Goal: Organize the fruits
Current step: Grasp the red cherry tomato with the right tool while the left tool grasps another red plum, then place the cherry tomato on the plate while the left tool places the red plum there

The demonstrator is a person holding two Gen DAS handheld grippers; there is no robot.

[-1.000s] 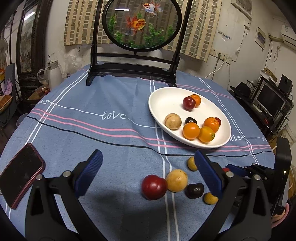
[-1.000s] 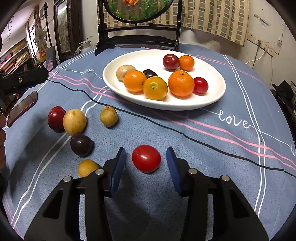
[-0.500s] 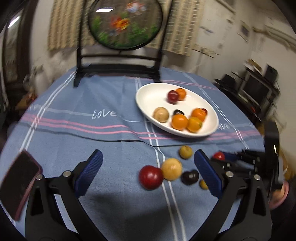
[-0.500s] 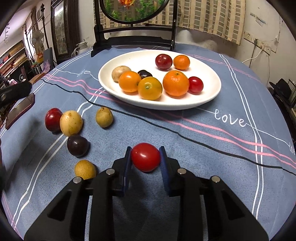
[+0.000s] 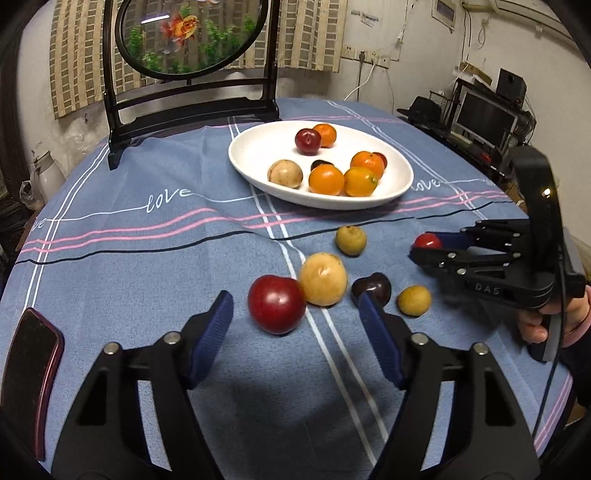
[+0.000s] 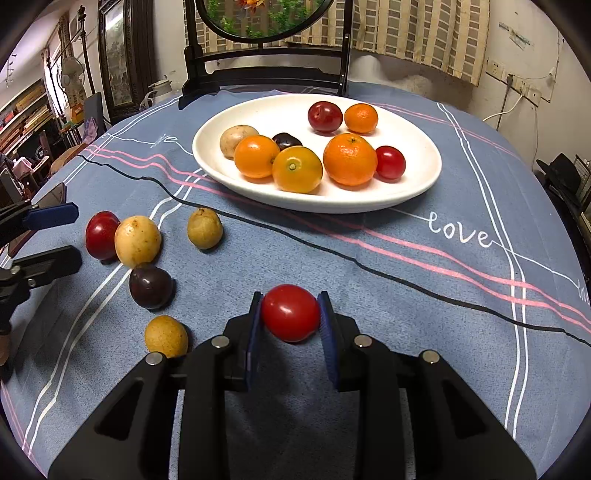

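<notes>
Right gripper: clamped on a small red tomato, blue pads pressed against both its sides, just above the cloth; body marked "DAS" in the left wrist view.
Left gripper: jaws have just been closing, now about halfway, gripping nothing; red plum between and just ahead of the blue pads, neither pad touching it.
Loose fruit on cloth: red plum touching a large yellow fruit; dark plum just beside the left gripper's right-hand pad; a small yellow fruit near it; another small yellow fruit nearer the plate.
White oval plate: holds three oranges, a smaller orange, a dark red plum, a small red tomato, a tan fruit and a dark plum half hidden.
Tablecloth: blue, with pink, white and black stripes; "love" in white script, read near the plate in both views.
Phone: dark screen, red case, at the left edge of the table.
Round goldfish screen: on a black stand behind the plate.
Person's hand: on the handle of the right gripper.
</notes>
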